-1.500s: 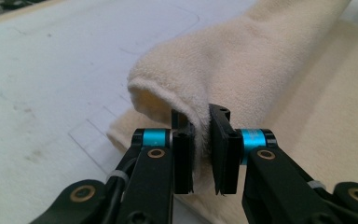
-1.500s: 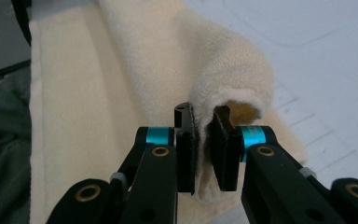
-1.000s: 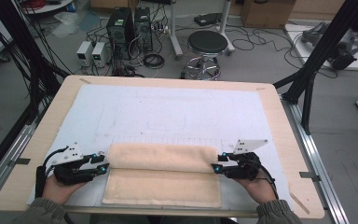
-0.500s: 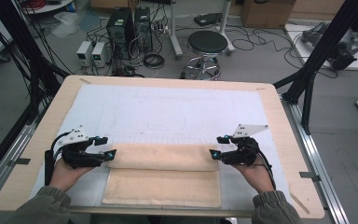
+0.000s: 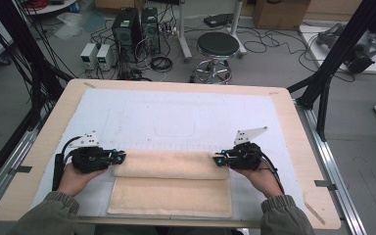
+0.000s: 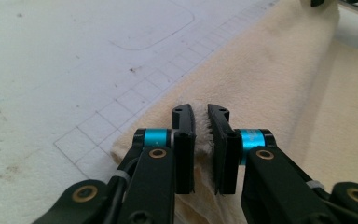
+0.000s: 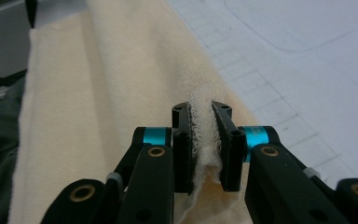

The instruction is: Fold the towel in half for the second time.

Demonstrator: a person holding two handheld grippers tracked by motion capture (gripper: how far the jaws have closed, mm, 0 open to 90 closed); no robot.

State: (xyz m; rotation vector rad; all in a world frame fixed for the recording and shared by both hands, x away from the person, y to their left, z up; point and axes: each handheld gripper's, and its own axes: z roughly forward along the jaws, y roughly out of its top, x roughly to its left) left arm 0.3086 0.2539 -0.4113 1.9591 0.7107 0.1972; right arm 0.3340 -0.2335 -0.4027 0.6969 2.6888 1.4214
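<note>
Towel [image 5: 171,181] lies half-folded on the tabletop [image 5: 293,122]; left gripper [image 5: 119,157] and right gripper [image 5: 219,159], jaws just closing, pinch its fold's opposite ends.

The right tool [image 7: 201,112] has just closed its two black jaws onto a bunched fold of the cream terry-cloth towel [image 7: 98,79], the nap pinched between the pads. The towel runs away toward the far left. To the right lies the white desk mat with a thin printed grid [image 7: 307,70].
</note>
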